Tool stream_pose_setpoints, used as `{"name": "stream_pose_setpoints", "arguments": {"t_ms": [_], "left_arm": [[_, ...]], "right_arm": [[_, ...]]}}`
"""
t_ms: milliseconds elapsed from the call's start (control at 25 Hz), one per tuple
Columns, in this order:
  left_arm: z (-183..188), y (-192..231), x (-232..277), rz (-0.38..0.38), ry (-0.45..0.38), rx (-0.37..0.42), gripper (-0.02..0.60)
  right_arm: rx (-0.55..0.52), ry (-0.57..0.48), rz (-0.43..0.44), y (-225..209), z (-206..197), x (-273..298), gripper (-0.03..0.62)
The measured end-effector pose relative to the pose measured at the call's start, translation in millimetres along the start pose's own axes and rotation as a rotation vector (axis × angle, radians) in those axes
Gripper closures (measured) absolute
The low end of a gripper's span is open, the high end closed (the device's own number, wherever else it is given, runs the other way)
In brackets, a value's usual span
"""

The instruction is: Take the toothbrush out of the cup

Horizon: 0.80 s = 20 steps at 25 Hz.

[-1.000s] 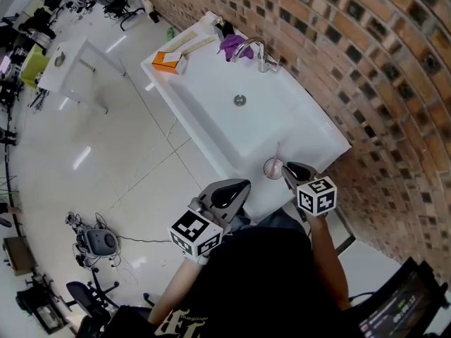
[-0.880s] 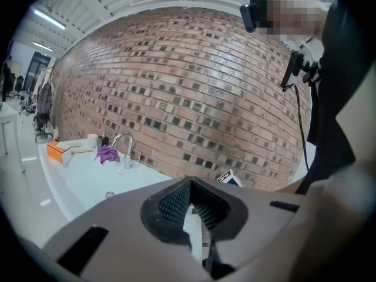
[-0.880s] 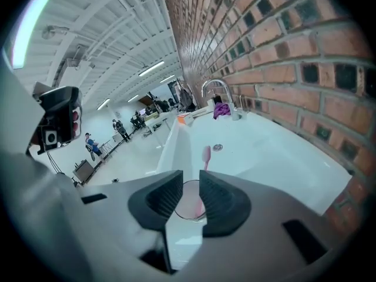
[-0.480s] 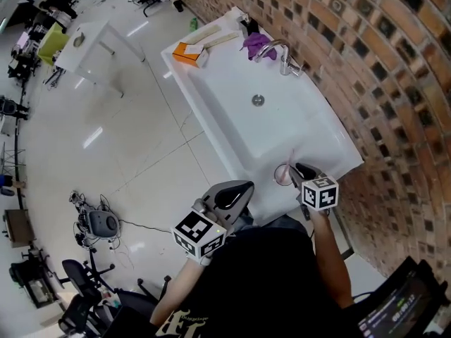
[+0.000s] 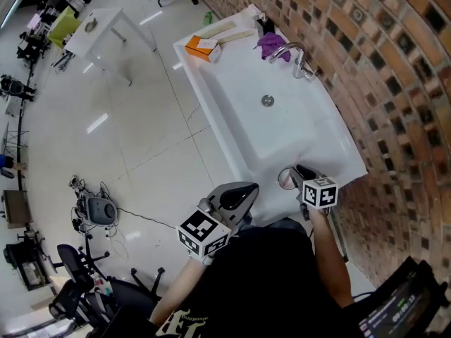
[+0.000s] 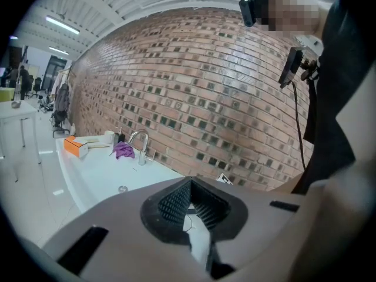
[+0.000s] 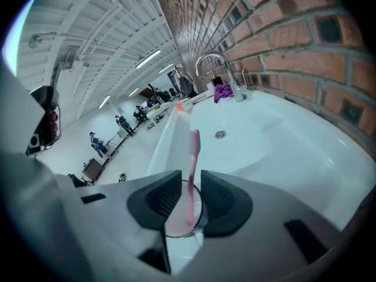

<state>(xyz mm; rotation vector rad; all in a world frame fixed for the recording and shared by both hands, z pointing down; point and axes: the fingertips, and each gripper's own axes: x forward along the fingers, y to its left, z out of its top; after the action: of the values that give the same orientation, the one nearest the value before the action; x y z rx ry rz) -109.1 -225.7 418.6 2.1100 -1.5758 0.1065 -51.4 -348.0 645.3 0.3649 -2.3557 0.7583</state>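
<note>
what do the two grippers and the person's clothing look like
Both the left gripper and the right gripper have smooth grey bodies with black ribbed pads. Each carries a white cube printed with black square markers. The person wears a black shirt with pale print.

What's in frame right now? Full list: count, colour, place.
sink: 1, white, against the brick wall
faucet: 1, chrome, wall side of the sink
drain: 1, metal, basin floor
cloth: 1, purple, ledge beside the faucet
box: 1, orange and white, far corner of the ledge
cup: 1, looks clear, near ledge
toothbrush: 1, pink, upright in the cup
table: 1, white, on the floor beyond the sink
left hand-held gripper: 1, jaws together, empty, off the sink's near edge
right hand-held gripper: 1, jaws apart either side of the toothbrush, over the cup
</note>
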Motion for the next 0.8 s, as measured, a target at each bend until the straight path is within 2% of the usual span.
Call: {"name": "stream_pose_setpoints", "arguments": {"t_ms": [600, 640, 720, 800], "left_arm": [[0, 2, -2, 0.034, -0.004, -0.011, 0.584], [0, 2, -2, 0.035, -0.004, -0.010, 0.584], [0, 2, -2, 0.038, -0.006, -0.009, 0.584], [-1, 2, -3, 0.040, -0.007, -0.011, 0.584]], "right_arm": [[0.039, -0.016, 0.061, 0, 4, 14, 0.522], [0.045, -0.019, 0.062, -1, 4, 14, 0.527], [0.060, -0.028, 0.063, -1, 5, 13, 0.577], [0.078, -0.035, 0.065, -1, 5, 13, 0.586]]}}
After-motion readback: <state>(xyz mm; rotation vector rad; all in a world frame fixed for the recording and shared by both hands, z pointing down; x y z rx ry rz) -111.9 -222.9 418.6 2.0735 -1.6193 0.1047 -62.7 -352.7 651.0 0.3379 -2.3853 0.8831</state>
